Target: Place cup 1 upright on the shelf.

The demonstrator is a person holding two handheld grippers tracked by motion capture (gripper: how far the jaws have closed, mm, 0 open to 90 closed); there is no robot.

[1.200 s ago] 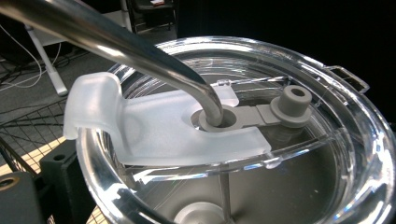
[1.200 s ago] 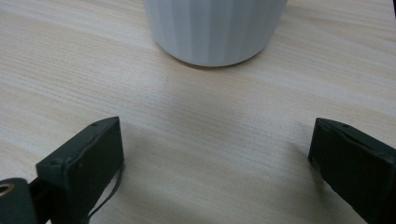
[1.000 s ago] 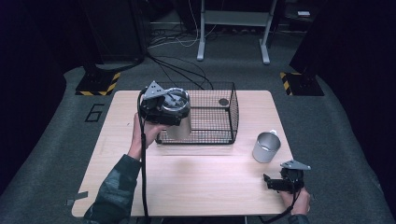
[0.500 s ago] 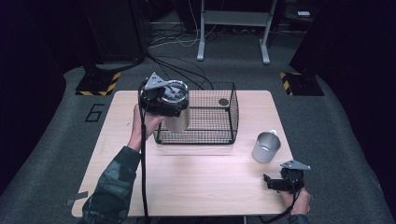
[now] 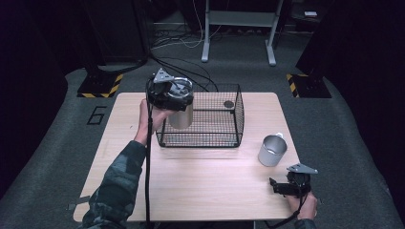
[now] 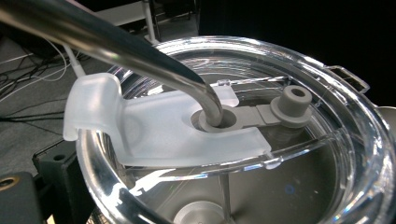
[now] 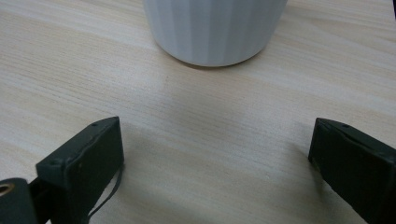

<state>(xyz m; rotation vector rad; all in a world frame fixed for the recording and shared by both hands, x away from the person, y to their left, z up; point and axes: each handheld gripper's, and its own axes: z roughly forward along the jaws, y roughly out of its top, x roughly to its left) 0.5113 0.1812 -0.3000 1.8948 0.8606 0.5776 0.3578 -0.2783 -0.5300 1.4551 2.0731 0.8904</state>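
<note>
A steel tumbler (image 5: pixel 182 117) with a clear lid (image 6: pixel 308 163) and a bent metal straw (image 6: pixel 116 42) hangs over the left end of a black wire basket (image 5: pixel 210 139). My left gripper (image 5: pixel 173 94) sits on the tumbler's top and carries it; its jaws are hidden by the lid. A plain metal cup (image 5: pixel 272 150) stands on the table at the right. Just in front of it, my right gripper (image 5: pixel 281 187) lies low on the wood, jaws wide apart with nothing between them. The right gripper (image 7: pixel 215 158) faces the cup's base (image 7: pixel 215 28).
A small dark round object (image 5: pixel 229 103) lies in the basket's far right corner. The light wooden table (image 5: pixel 191 181) has bare room in front of the basket. Cables and black stands are on the floor behind the table.
My left gripper has lifted the tumbler higher and a little farther over the basket's left end. The right gripper and the cup have stayed put.
</note>
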